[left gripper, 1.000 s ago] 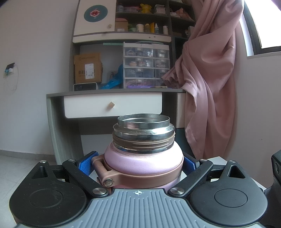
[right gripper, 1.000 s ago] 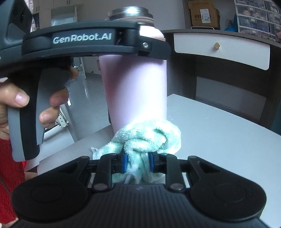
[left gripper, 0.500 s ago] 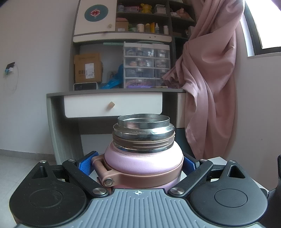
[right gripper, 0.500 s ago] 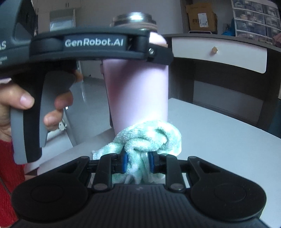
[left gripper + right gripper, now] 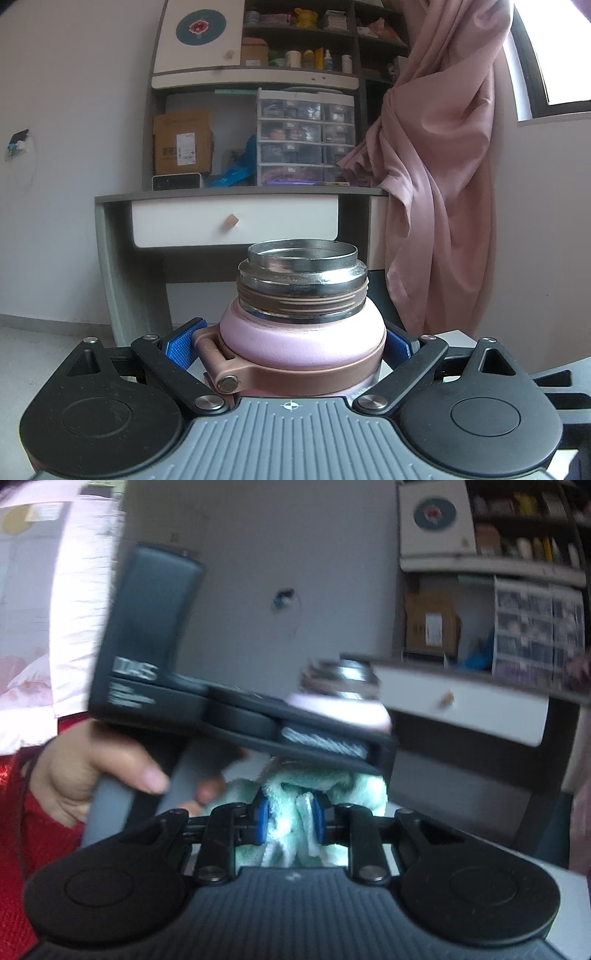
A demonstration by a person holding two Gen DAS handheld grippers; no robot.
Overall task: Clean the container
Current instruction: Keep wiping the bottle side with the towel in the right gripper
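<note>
The pink metal flask with a steel threaded neck [image 5: 301, 332] stands upright with no lid on it, and the left claw [image 5: 288, 345] is clamped around its rounded shoulder. The blue pads [image 5: 179, 347] of this claw press on both sides, just above a rose-gold collar ring [image 5: 258, 373] that goes around the body. In the right wrist view the same flask [image 5: 341, 698] shows only as its shoulder and neck above the black body of the left tool, which a hand [image 5: 85, 771] holds by the grey handle.

The right claw [image 5: 288, 821] is pressed together on a crumpled mint-green terry cloth [image 5: 295, 794]. The cloth is bunched between the two blue pads and puffs out in front of them, directly under the left tool. This picture is blurred, so I cannot tell if the cloth touches the flask.

Behind stands a grey desk with a white drawer [image 5: 236, 225], and to the right hangs a pink curtain [image 5: 443, 184].
</note>
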